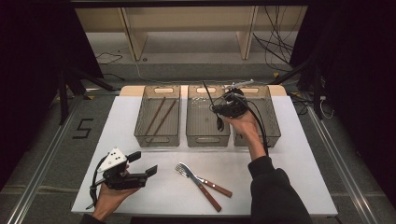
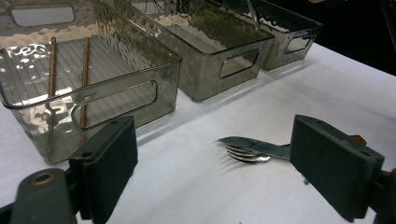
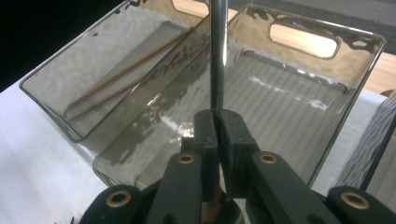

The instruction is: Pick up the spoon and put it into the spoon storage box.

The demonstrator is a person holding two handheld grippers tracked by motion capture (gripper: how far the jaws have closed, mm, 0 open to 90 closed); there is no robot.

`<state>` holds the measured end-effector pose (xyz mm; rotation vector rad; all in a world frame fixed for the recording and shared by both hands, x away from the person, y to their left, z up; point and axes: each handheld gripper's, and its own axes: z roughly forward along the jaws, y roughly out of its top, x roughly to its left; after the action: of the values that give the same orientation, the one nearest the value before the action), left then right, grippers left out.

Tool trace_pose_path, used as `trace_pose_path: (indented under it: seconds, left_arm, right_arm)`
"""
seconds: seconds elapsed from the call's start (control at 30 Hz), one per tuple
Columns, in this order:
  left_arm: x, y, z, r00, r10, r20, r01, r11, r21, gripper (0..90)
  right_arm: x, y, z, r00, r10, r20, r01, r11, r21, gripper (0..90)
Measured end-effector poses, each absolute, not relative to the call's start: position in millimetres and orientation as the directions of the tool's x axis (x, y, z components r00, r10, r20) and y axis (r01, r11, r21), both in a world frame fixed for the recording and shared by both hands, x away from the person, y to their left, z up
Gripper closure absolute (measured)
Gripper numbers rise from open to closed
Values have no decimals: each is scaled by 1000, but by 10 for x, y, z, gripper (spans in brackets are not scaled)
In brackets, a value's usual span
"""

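We note the right gripper (image 1: 219, 111) held over the middle bin (image 1: 196, 135) of three clear bins, its jaws clamped tight on a slim utensil (image 3: 217, 60) whose metal shaft rises straight up from the pads above that bin's ribbed floor. The left gripper (image 1: 142, 164) rests low at the near-left of the white table (image 1: 289, 168), jaws spread wide with nothing between them. We log two chopsticks (image 1: 159, 115) in the left bin (image 1: 140, 135), and a fork (image 1: 198, 179) and knife (image 1: 208, 183) crossed on the table.

right gripper (image 3: 217, 122) clamps metal utensil handle (image 3: 216, 56) | above middle bin (image 3: 369, 70) (tinted)
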<state>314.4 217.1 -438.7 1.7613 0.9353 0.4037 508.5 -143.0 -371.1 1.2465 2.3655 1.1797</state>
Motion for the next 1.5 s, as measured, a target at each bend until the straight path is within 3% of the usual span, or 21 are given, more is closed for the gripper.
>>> trace_pose_path:
  seconds: [0.73, 0.83, 1.0, 1.27, 1.5]
  left_arm:
    - [3140, 2165, -4388, 638, 753, -163, 399, -141, 906, 149]
    - [3139, 2162, -4388, 637, 753, -165, 400, -140, 906, 150]
    - [3141, 2167, -4389, 636, 754, -166, 400, -138, 906, 149]
    - [3138, 2172, -4386, 635, 755, -164, 396, -137, 908, 149]
    - [3137, 2175, -4387, 631, 758, -167, 397, -131, 908, 149]
  right_arm:
    - [5137, -1400, -3951, -580, 798, 162, 640, 324, 697, 843]
    - [5145, -1413, -3977, -571, 803, 173, 658, 321, 681, 699]
    - [5108, -1443, -3934, -569, 804, 172, 654, 316, 687, 577]
    - [4895, -1439, -3800, -612, 779, 134, 619, 366, 695, 410]
    - [4530, -1449, -3739, -657, 745, 118, 589, 409, 697, 338]
